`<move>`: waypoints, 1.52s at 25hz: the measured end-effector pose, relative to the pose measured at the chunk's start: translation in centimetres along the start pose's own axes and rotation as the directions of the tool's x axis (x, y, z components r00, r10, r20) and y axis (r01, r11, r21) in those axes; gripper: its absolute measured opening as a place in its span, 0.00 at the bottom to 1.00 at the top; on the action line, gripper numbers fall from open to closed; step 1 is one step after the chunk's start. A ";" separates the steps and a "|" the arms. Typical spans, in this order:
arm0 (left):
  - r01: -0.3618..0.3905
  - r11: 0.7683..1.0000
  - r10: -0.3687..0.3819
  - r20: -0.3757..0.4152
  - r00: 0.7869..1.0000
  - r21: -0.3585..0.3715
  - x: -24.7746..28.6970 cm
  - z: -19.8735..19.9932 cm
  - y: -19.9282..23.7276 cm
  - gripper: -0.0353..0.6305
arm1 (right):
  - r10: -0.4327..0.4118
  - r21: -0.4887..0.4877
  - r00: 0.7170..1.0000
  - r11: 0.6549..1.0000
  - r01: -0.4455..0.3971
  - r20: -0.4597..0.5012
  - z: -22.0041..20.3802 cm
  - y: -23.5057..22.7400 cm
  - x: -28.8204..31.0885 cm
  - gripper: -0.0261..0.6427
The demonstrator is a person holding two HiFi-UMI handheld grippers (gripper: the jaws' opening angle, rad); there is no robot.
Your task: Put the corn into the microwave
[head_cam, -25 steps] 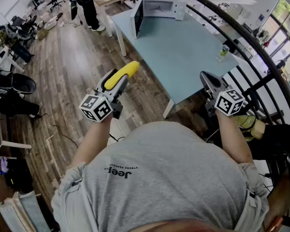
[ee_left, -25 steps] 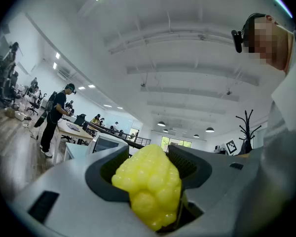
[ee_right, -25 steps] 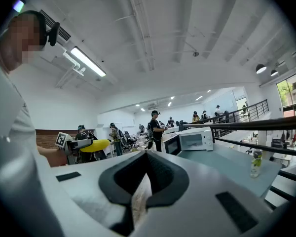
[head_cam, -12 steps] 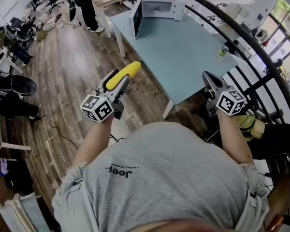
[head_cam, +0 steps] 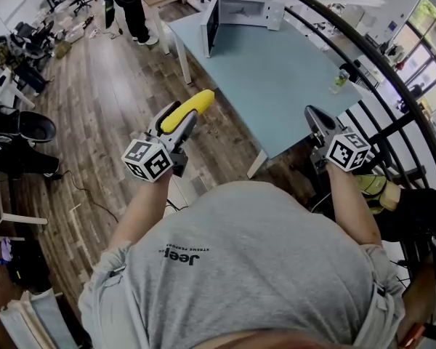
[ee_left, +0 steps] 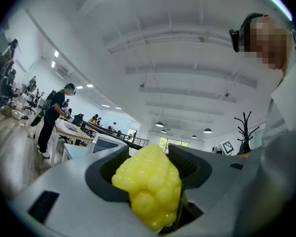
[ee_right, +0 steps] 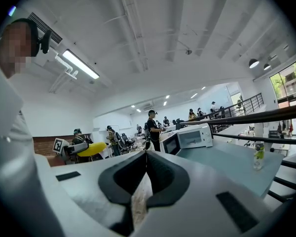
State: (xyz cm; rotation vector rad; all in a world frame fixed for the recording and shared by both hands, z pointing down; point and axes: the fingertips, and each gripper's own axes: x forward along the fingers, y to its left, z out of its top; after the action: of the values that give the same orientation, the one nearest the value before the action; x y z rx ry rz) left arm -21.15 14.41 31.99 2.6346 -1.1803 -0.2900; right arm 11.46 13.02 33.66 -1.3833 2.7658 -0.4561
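A yellow corn cob (head_cam: 186,110) sticks out forward from my left gripper (head_cam: 180,120), which is shut on it and held level over the wooden floor, short of the table. In the left gripper view the corn (ee_left: 148,186) fills the gap between the dark pads. The white microwave (head_cam: 245,11) stands at the far end of the pale blue table (head_cam: 276,71), its door (head_cam: 210,26) swung open. My right gripper (head_cam: 315,122) hangs over the table's near right corner, shut and empty (ee_right: 146,154). From the right gripper view the microwave (ee_right: 191,137) and the corn (ee_right: 91,149) both show.
A small bottle (head_cam: 339,80) stands at the table's right edge, beside a dark curved railing (head_cam: 392,86). A person (head_cam: 129,6) stands by another desk beyond the table's far left corner. Chairs and gear line the left side of the floor (head_cam: 18,129).
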 end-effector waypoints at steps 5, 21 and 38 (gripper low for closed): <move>-0.002 1.000 0.002 0.008 1.000 -0.006 -1.1 1.1 2.8 0.43 | -0.006 -0.003 1.000 1.000 0.005 -0.012 -0.1 1.5 2.5 0.07; 0.060 0.998 -0.060 -0.016 0.998 -0.013 -3.4 2.1 12.3 0.43 | -0.101 0.000 0.995 0.995 0.101 -0.018 0.3 4.8 10.1 0.07; 0.012 1.000 -0.011 -0.035 0.999 0.029 5.3 -0.1 10.1 0.43 | -0.004 0.032 1.000 0.999 0.004 -0.017 0.7 -5.8 11.8 0.07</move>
State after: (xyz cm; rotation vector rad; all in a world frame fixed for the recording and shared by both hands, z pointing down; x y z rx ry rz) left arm -24.78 3.90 34.65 2.6609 -1.1680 -0.2298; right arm 8.87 0.29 35.86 -1.3850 2.7568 -0.5132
